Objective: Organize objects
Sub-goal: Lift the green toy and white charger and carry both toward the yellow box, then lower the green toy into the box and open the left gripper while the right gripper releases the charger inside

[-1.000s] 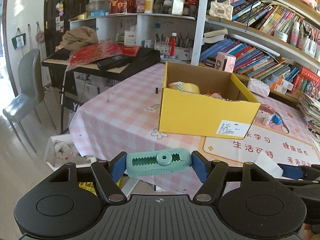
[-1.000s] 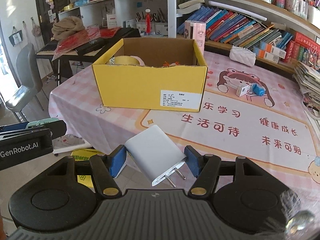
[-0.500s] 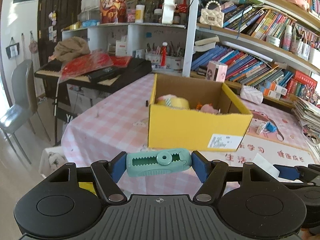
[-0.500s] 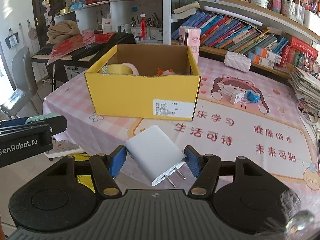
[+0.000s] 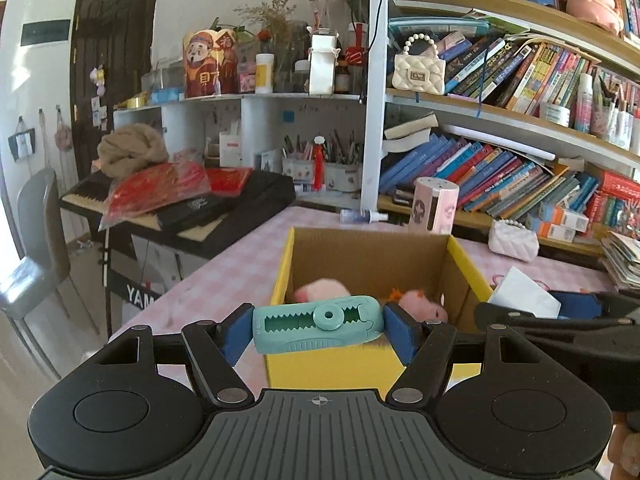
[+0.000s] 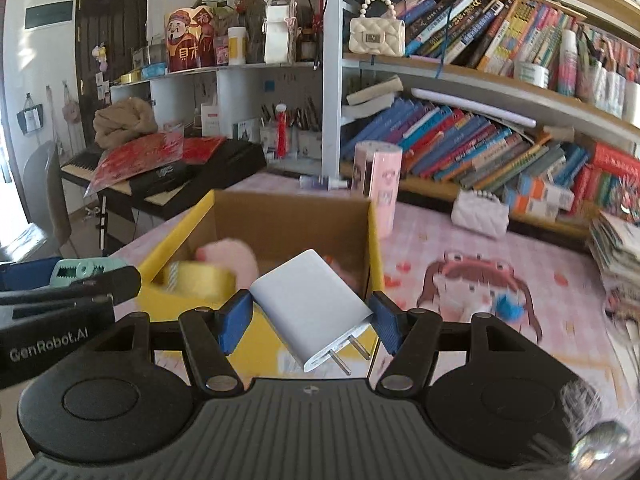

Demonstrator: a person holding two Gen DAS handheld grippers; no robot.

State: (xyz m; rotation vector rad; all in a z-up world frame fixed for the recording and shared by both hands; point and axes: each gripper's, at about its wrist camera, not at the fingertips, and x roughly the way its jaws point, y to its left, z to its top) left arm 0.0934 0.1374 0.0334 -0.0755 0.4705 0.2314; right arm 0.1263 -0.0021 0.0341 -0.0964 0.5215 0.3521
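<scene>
While the left hand-held gripper clamps a teal clip, the right hand-held gripper pinches a white charger (prongs toward the camera) before the yellow box at frame centre.

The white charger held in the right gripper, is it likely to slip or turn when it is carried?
The white charger looks smooth and glossy, so probably slippery. The right gripper holds it skewed, by its corners, so it may pivot. It seems rigid.

Teal clip, yellow box
</scene>
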